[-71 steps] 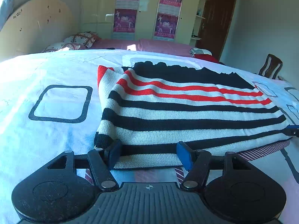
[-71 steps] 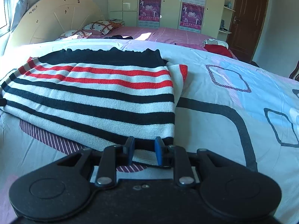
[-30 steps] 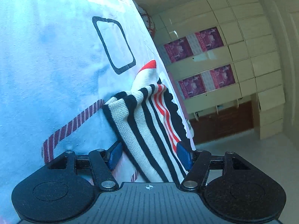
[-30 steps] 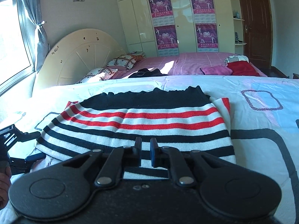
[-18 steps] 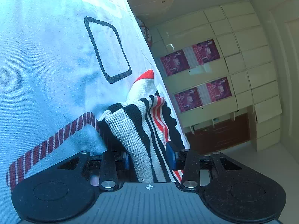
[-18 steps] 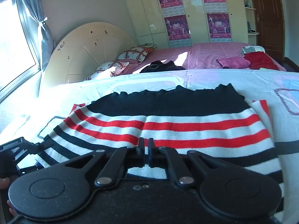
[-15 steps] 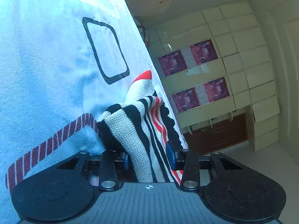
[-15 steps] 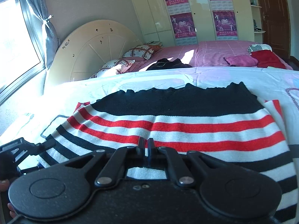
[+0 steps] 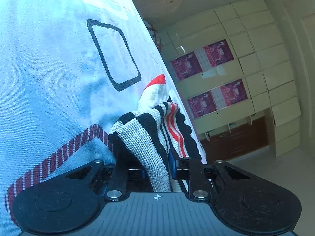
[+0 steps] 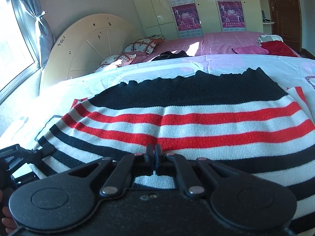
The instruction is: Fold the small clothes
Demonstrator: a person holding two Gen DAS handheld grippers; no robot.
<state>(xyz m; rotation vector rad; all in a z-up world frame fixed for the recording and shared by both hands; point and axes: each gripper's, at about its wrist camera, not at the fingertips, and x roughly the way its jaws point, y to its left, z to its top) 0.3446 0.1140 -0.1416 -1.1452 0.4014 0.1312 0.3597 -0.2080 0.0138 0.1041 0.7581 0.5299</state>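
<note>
Striped sweater point(image 9: 149, 137) fills the 6 o'clock centre of the left wrist view, a bunched fold of it pinched between the nearly closed fingers of the left gripper point(image 9: 157, 165); the bedsheet point(image 9: 49, 68) spreads toward 10 o'clock and the wardrobe point(image 9: 246, 68) stands at 3 o'clock. In the right wrist view the striped sweater point(image 10: 196, 118) lies spread across the bedsheet point(image 10: 88, 82), the right gripper point(image 10: 152, 155) closed tight on its near edge at 6 o'clock. The left gripper point(image 10: 29, 155) shows at 9 o'clock, on the sweater's corner.
</note>
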